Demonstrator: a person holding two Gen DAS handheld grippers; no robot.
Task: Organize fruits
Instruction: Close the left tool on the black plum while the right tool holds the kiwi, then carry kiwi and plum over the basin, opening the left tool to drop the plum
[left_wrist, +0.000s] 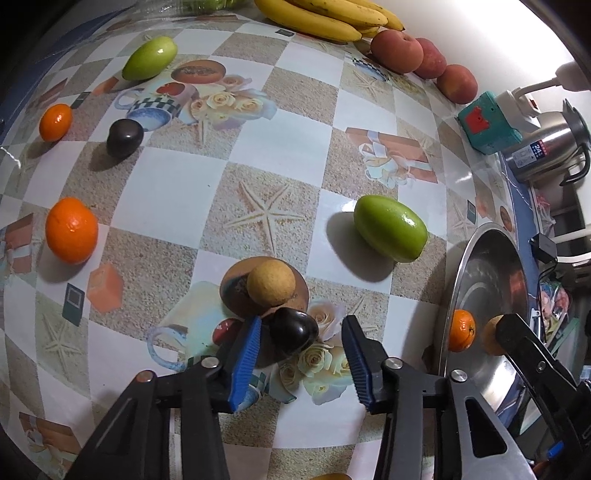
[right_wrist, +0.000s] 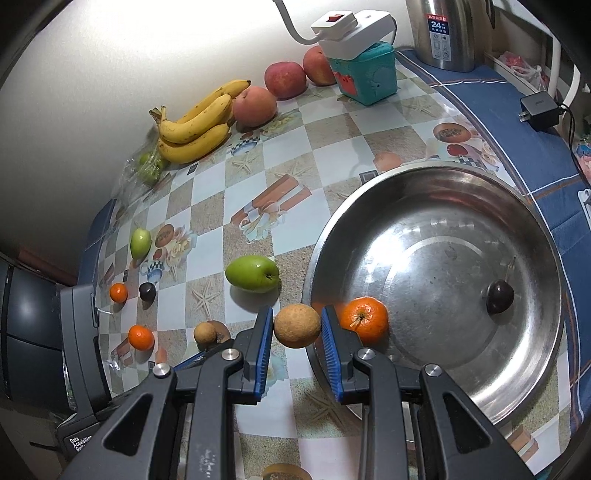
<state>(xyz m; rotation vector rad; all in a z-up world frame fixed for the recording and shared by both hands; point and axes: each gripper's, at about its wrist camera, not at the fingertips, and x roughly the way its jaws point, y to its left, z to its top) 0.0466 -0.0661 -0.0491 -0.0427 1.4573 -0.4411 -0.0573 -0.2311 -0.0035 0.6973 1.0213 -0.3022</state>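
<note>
My left gripper (left_wrist: 303, 320) points down at the table, its blue pads on either side of a dark plum (left_wrist: 293, 330). The plum lies on the cloth with a gap to the right pad, so nothing is gripped. A tan round fruit (left_wrist: 271, 282) lies just beyond the plum. My right gripper (right_wrist: 297, 309) is shut on another tan round fruit (right_wrist: 297, 325), held over the near-left rim of the steel bowl (right_wrist: 443, 173). Inside the bowl lie a mandarin (right_wrist: 364, 319) and a dark plum (right_wrist: 499, 291).
Loose on the checked cloth are two green fruits (left_wrist: 391, 232) (left_wrist: 149, 57), two mandarins (left_wrist: 72, 230) (left_wrist: 55, 122) and another dark plum (left_wrist: 125, 136). Bananas (right_wrist: 195, 129), apples (right_wrist: 255, 105), a teal box (right_wrist: 365, 77) and a kettle (right_wrist: 443, 33) stand along the back.
</note>
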